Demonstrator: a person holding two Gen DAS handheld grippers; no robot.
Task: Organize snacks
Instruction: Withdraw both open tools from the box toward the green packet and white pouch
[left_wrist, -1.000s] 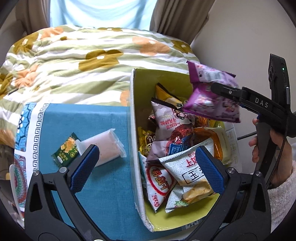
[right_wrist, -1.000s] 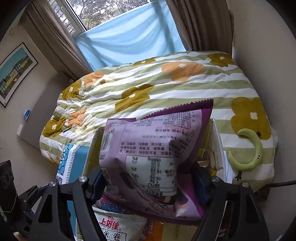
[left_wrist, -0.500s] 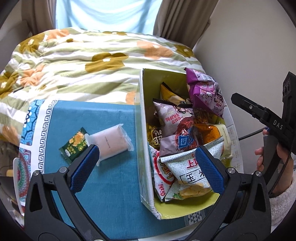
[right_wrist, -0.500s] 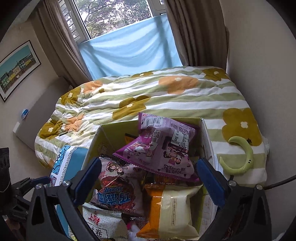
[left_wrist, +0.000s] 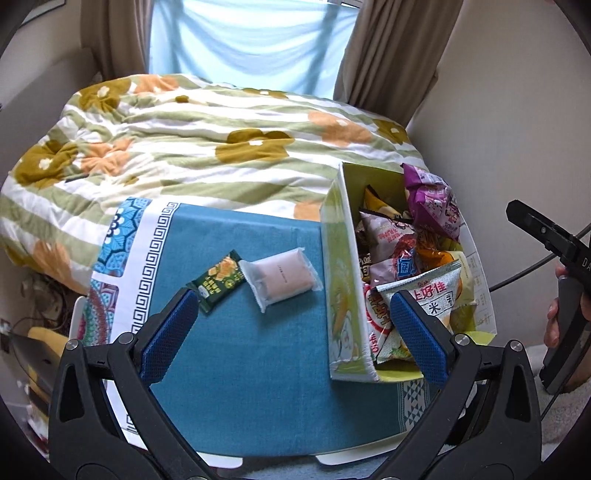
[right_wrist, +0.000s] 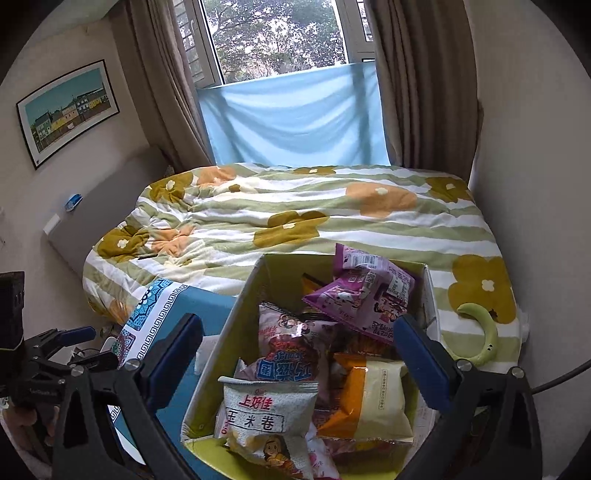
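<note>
Both our claws, left gripper (left_wrist: 291, 325) and right gripper (right_wrist: 299, 354), gape wide, empty. Purple crinkly packet (right_wrist: 364, 291) lies in the yellow-green cardboard box (left_wrist: 338, 266); next, the dark green wrapper (left_wrist: 218, 278) and frosted pink pouch (left_wrist: 282, 277) mid-cloth.

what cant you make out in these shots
- Box bottom: both views, buried under snack packets.
- Yellow packet: left wrist view, mostly behind the purple packet.
- Pink packet label: left wrist view, print too small.
- Right tool: left wrist view, cut off by the edge.
</note>
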